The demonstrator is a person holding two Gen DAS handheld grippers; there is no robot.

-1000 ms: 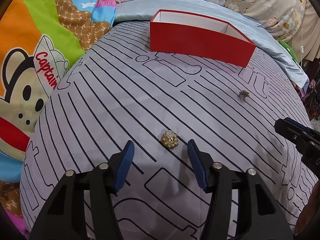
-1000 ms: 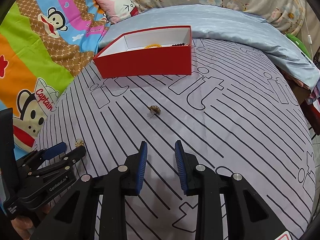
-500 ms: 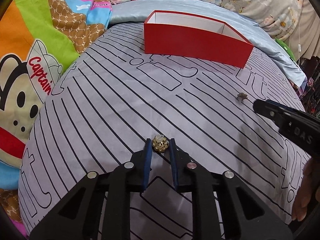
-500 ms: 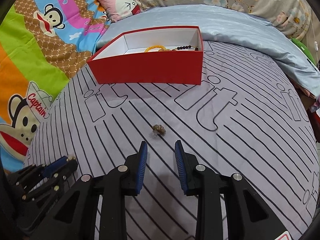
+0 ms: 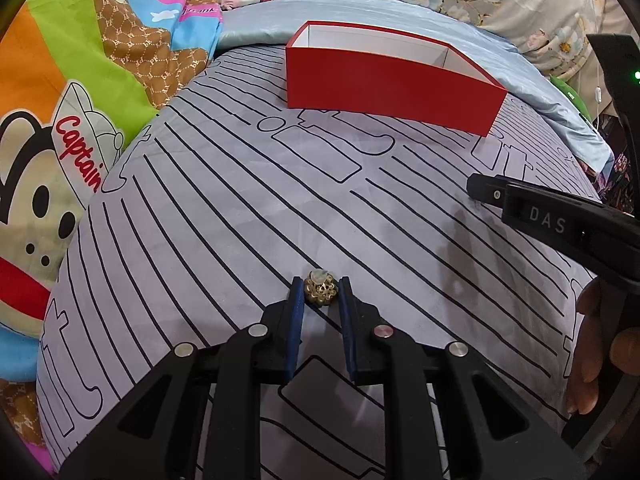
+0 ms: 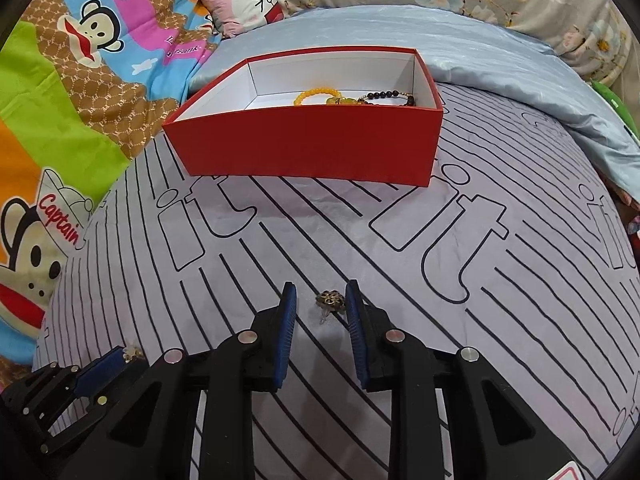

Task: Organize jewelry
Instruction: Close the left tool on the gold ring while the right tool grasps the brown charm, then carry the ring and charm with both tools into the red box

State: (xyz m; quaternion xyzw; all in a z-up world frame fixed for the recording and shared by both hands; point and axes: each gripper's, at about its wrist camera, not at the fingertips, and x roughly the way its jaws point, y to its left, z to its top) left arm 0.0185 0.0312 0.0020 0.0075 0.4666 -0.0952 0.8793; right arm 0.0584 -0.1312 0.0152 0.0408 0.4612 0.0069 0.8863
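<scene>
My left gripper (image 5: pixel 320 292) is shut on a gold flower-shaped earring (image 5: pixel 319 293), pinched between its blue pads just above the grey striped bedsheet (image 5: pixel 248 216). My right gripper (image 6: pixel 321 300) is open, with a second dark gold earring (image 6: pixel 330 299) lying on the sheet between its pads, untouched. The red jewelry box (image 6: pixel 308 144) stands beyond, open at the top, with a yellow bead bracelet (image 6: pixel 316 95) and a dark bead bracelet (image 6: pixel 390 96) inside. The box also shows in the left wrist view (image 5: pixel 390 88). The left gripper with its earring (image 6: pixel 131 352) shows at the lower left of the right wrist view.
A bright cartoon-monkey blanket (image 5: pixel 60 120) lies to the left. A pale blue quilt (image 6: pixel 500 68) and a pink pillow (image 6: pixel 244 0) lie behind the box. The right gripper's body (image 5: pixel 560 224) reaches in from the right of the left wrist view.
My left gripper closed on the gold earring and holds it. My right gripper moved forward until the second earring lies between its open pads.
</scene>
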